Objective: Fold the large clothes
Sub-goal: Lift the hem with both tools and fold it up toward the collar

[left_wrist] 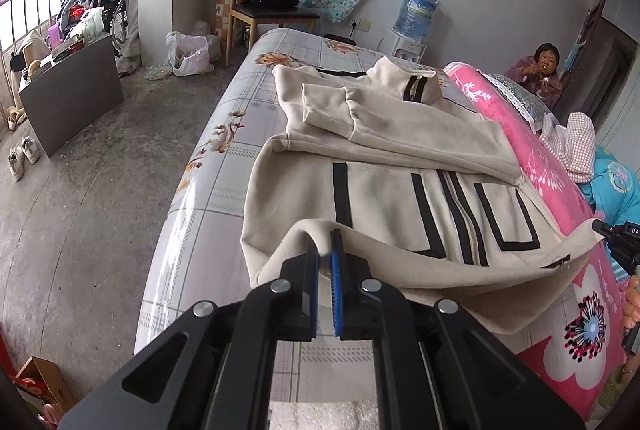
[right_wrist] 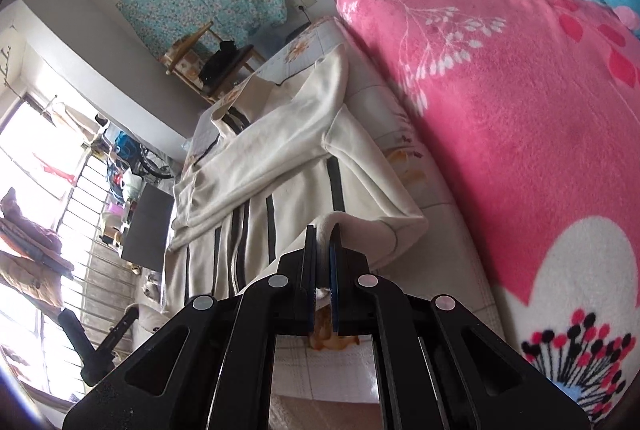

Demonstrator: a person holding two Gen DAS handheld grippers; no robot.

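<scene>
My left hand-held gripper [left_wrist: 325, 244] pointed down at a slant toward the bed [left_wrist: 224, 165], and its two fingers were pinched tight on the bottom edge of the cream jacket [left_wrist: 384, 197]. My right hand-held gripper [right_wrist: 323, 242] also pointed down at a slant, and its fingers were squeezed together on the other corner of that same bottom edge. The cloth made a small bump over the tips of each one. Both corners were lifted off the bed, so the hem hung between my two hands like a soft flap. The rest of the jacket lay flat on the bed, with its black stripes and zipper facing up. Its two sleeves were folded across the chest, one on top of the other, and the collar was at the far end. A pink blanket [right_wrist: 520, 117] with big flowers lay just beside the jacket. In the view from my left side, I could see my right hand-held gripper at the right edge, holding its corner. A wooden chair [left_wrist: 268, 9] stood past the far end of the bed.
</scene>
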